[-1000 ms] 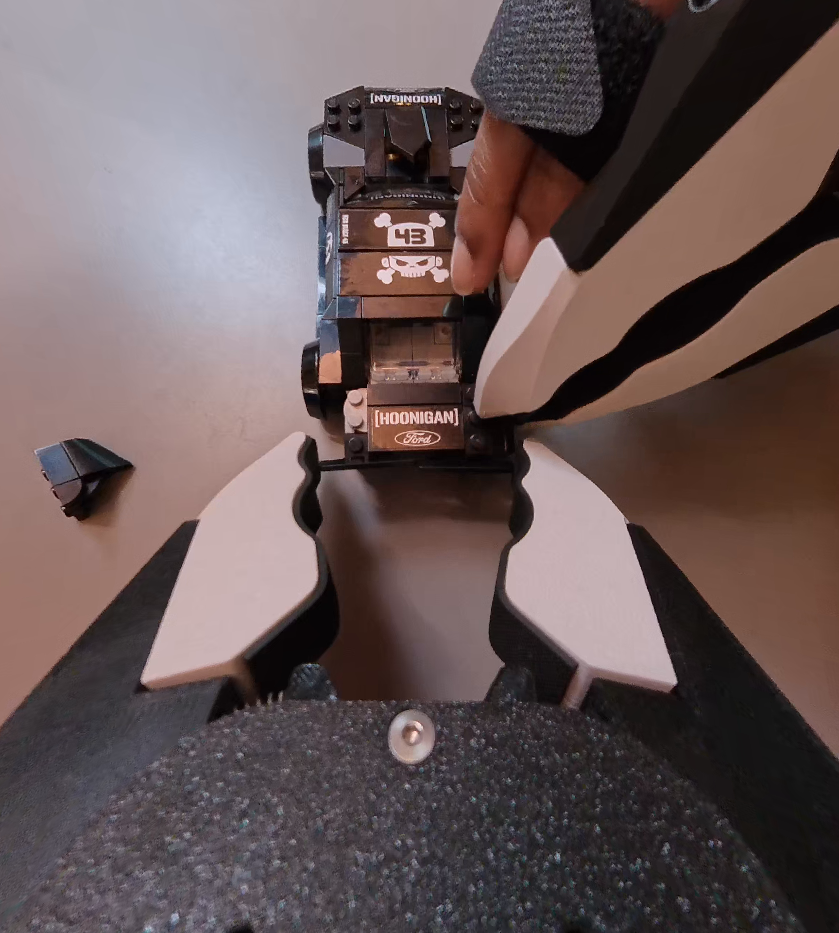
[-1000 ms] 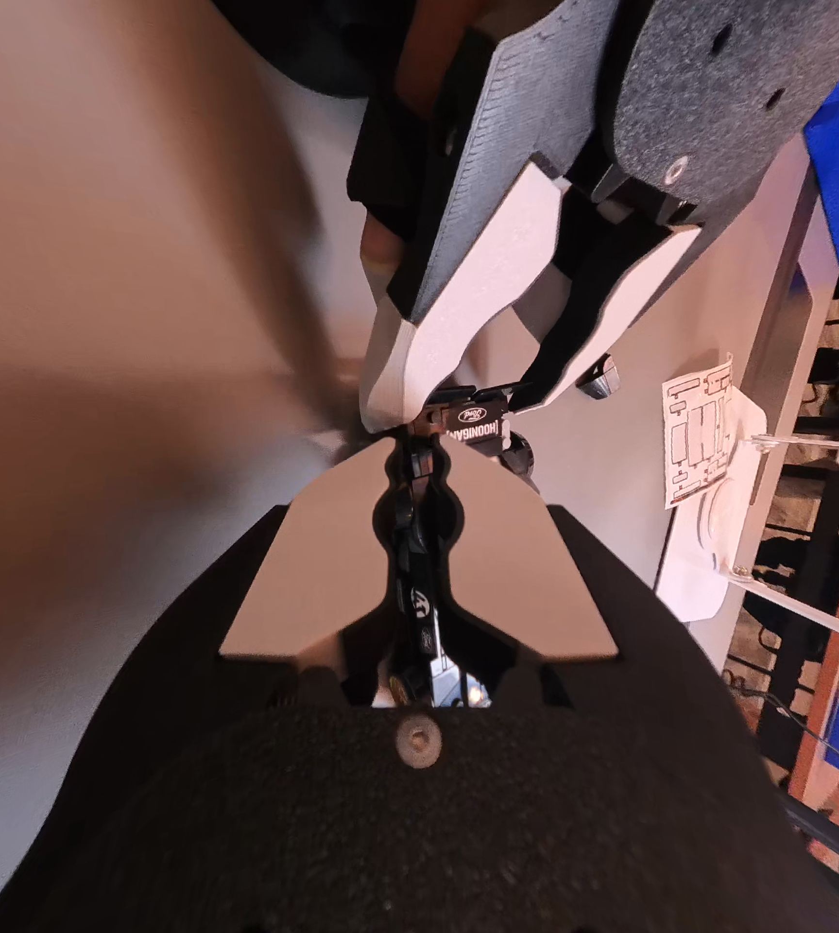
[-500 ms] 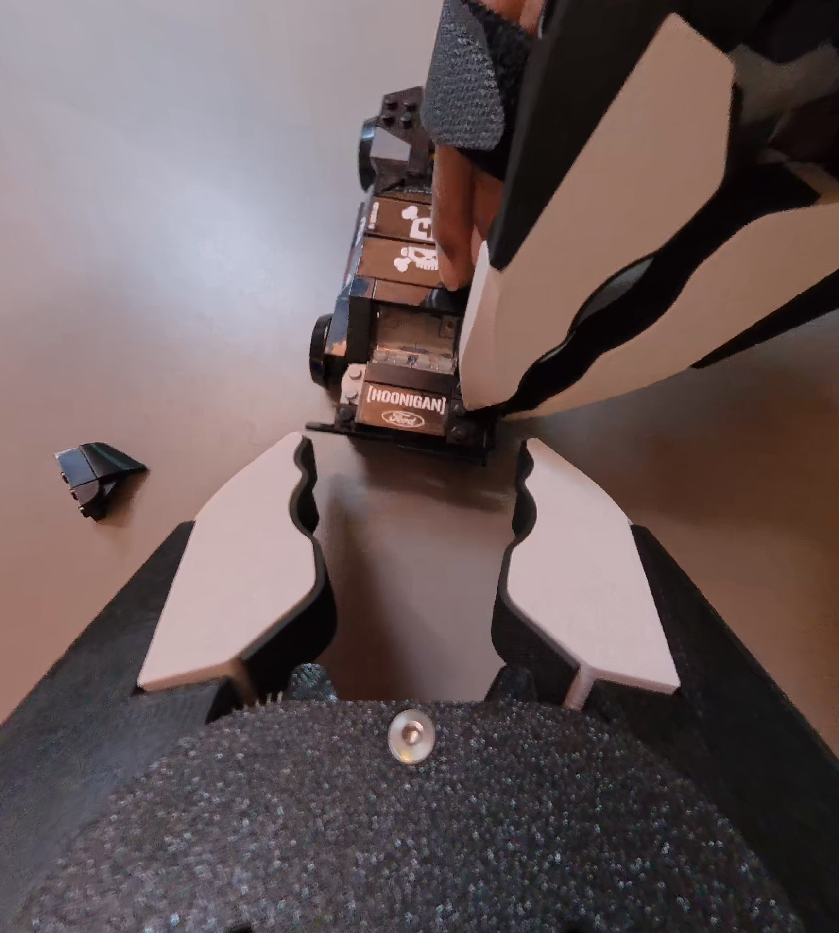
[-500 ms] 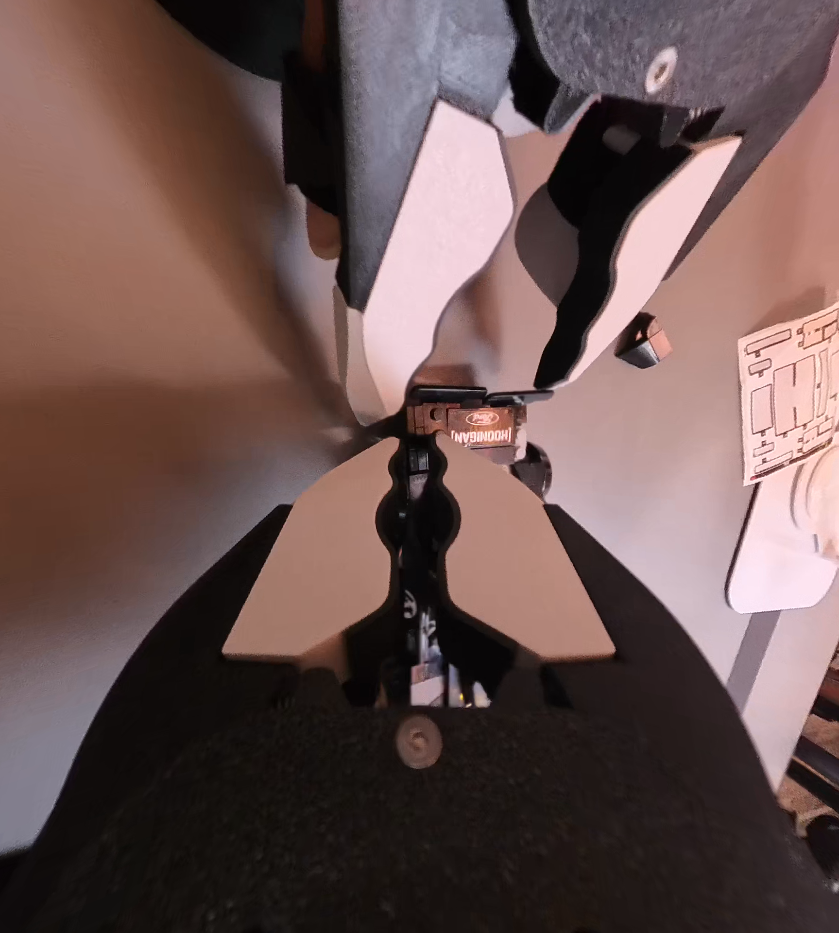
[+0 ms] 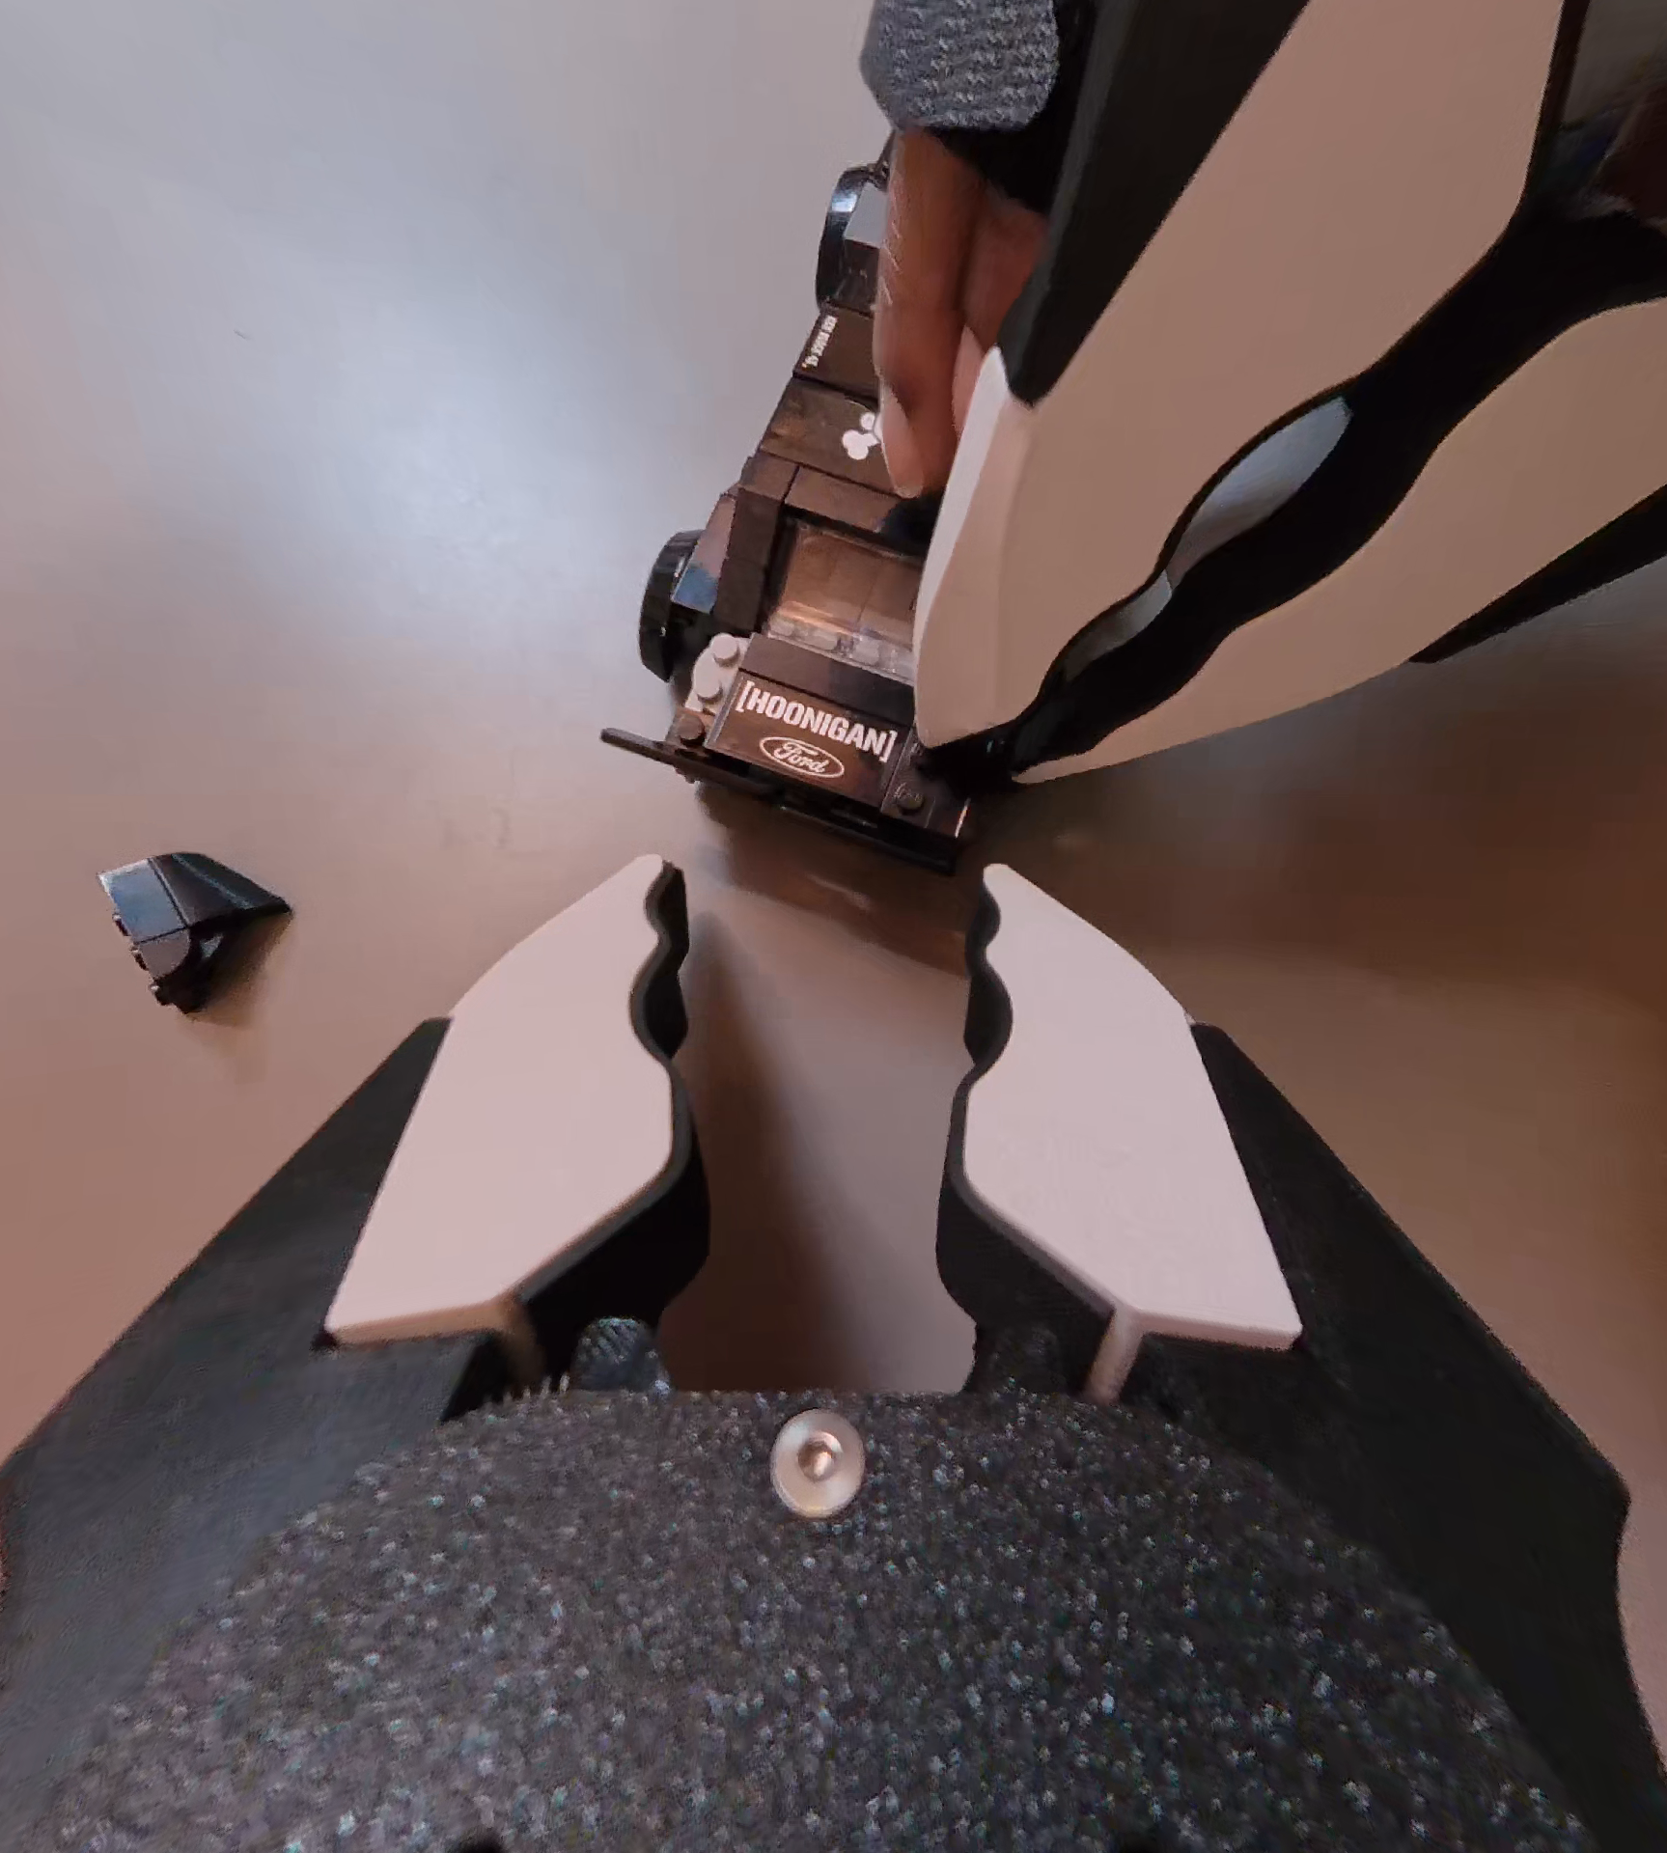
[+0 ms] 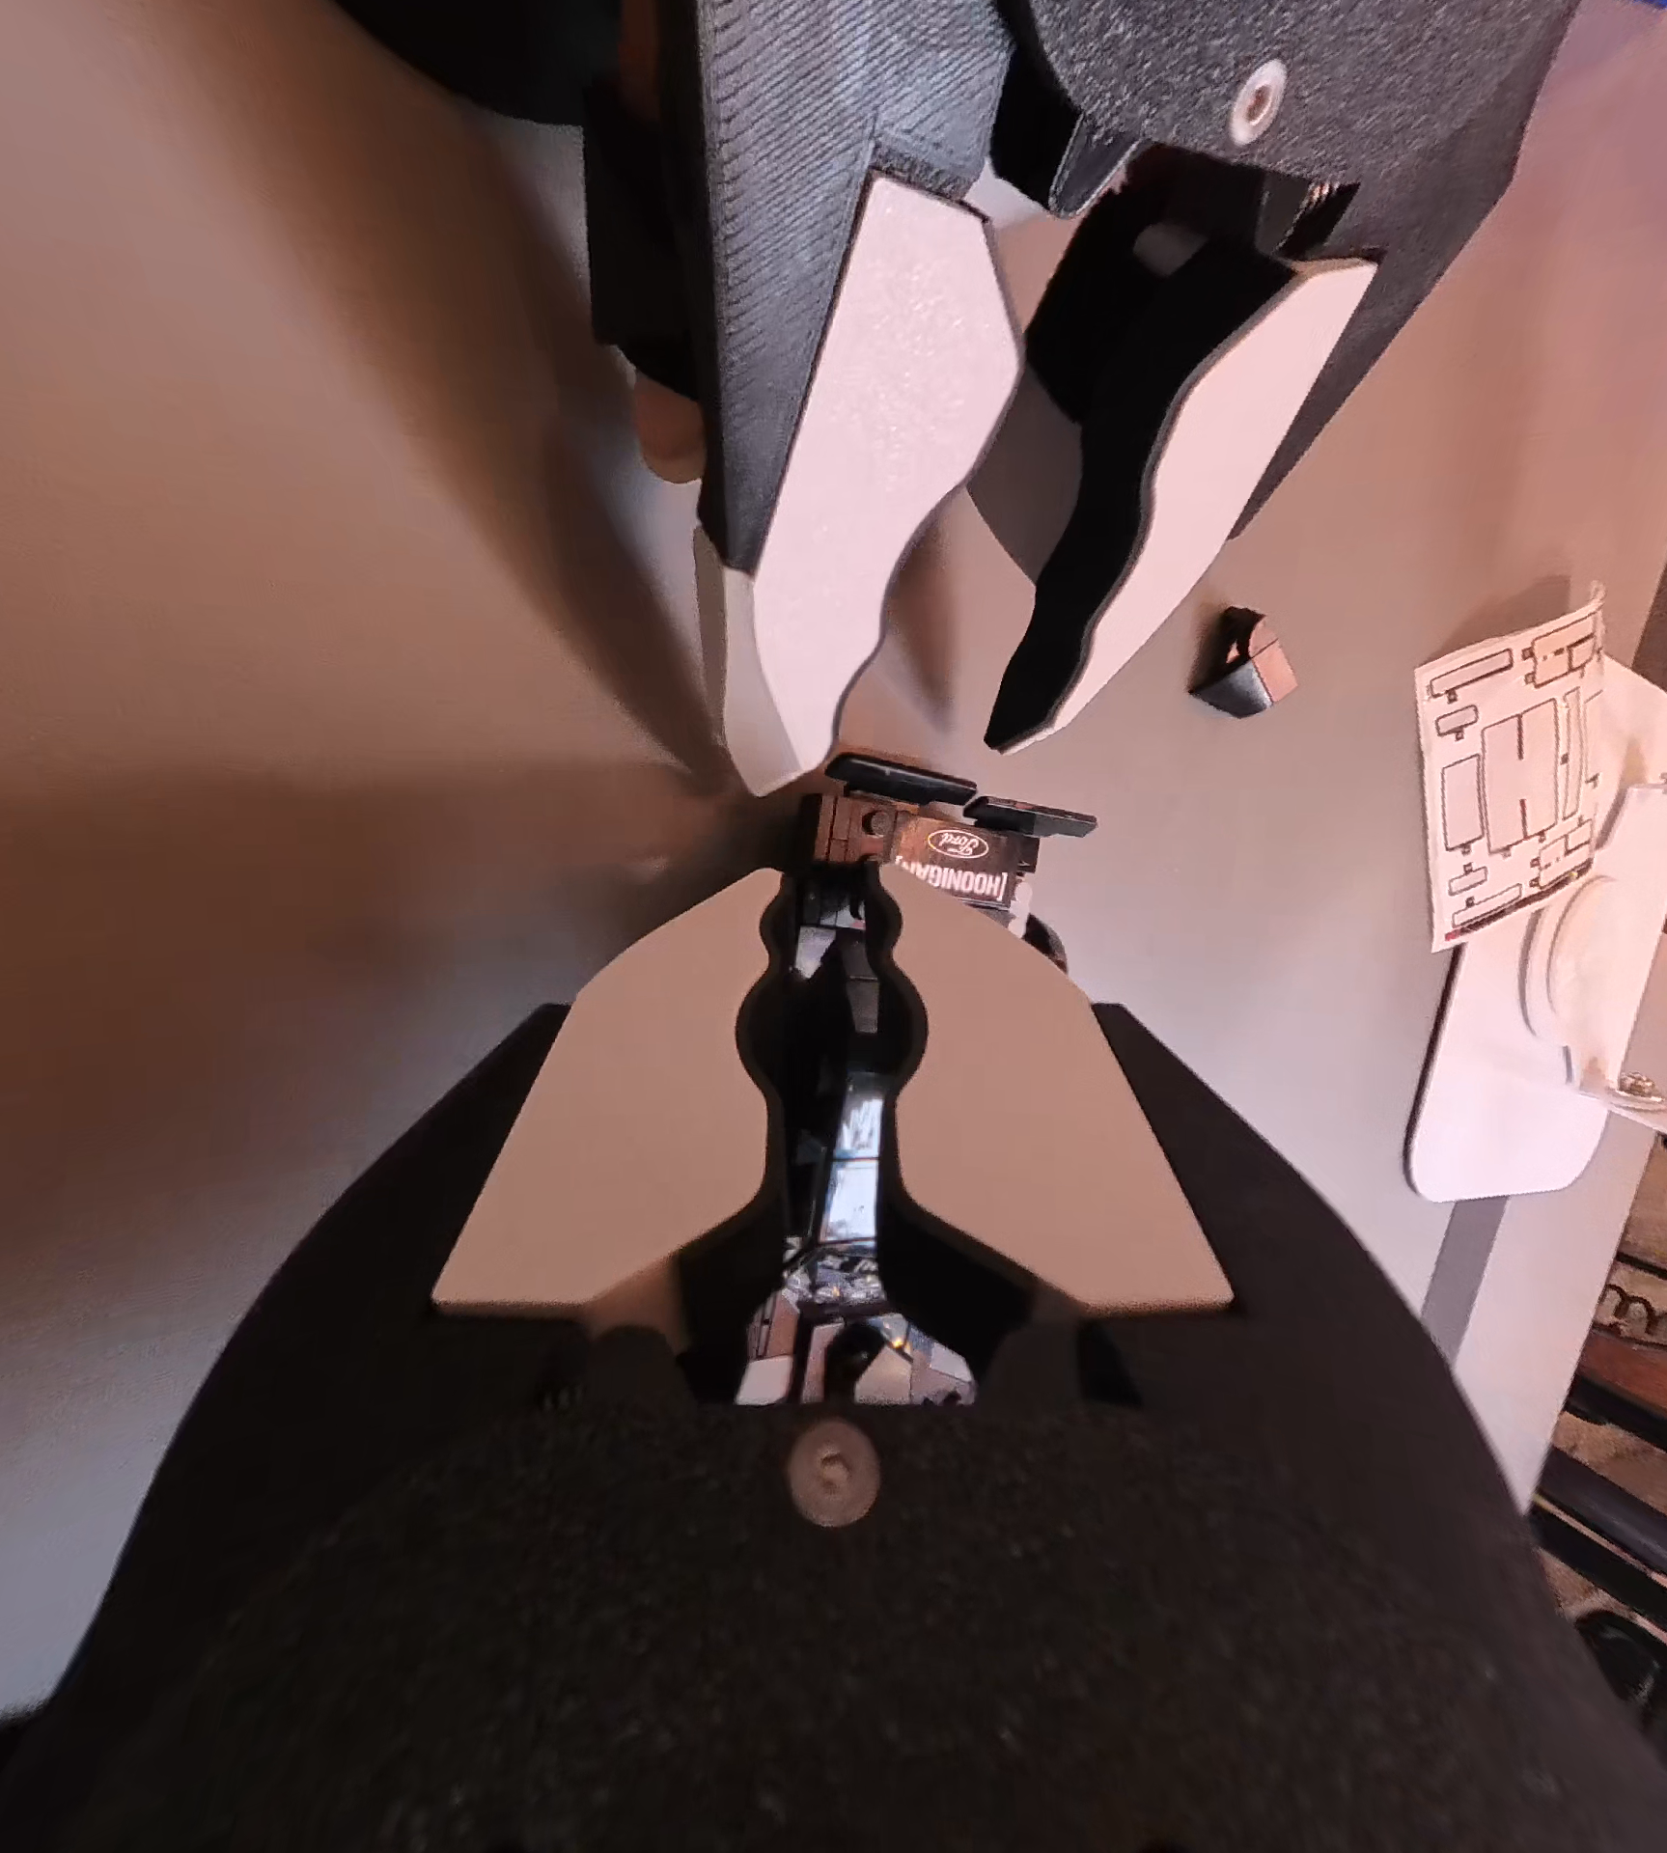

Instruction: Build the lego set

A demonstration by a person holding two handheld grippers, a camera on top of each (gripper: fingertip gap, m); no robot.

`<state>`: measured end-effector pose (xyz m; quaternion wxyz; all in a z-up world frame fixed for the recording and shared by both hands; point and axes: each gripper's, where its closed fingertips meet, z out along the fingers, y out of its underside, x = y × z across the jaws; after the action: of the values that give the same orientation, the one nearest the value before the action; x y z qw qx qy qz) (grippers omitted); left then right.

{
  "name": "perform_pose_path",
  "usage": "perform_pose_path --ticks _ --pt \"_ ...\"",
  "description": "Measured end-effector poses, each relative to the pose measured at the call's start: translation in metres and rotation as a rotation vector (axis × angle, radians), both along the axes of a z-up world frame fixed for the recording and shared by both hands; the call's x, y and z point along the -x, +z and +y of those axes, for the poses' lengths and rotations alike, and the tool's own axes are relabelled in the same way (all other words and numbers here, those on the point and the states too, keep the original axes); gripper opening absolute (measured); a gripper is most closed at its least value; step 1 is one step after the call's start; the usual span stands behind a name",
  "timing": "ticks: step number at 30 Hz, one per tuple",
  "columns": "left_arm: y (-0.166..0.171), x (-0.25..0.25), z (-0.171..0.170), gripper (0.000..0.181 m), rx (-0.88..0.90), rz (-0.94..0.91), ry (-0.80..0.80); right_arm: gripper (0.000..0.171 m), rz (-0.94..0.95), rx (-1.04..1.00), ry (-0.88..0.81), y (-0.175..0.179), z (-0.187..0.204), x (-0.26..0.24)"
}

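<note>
Lego car (image 5: 809,642), swung askew since a second ago, sits clamped at its side in the right gripper (image 6: 824,902), while the left gripper (image 5: 824,902) has backed off with jaws apart, leaving the loose black piece (image 5: 182,928) unfitted.

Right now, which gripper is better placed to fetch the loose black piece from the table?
Left. The left gripper is open, empty and near the loose black piece; the right gripper is shut on the black car.
</note>
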<state>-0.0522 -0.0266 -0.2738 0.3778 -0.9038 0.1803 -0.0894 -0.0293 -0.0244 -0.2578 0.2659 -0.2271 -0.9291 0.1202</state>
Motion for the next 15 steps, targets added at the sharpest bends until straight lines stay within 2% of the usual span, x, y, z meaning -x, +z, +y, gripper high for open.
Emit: perform_pose_path --ticks 15 --pt "-0.001 -0.01 0.01 0.047 0.004 0.002 0.015 0.013 -0.04 -0.028 -0.052 0.0 0.003 -0.002"
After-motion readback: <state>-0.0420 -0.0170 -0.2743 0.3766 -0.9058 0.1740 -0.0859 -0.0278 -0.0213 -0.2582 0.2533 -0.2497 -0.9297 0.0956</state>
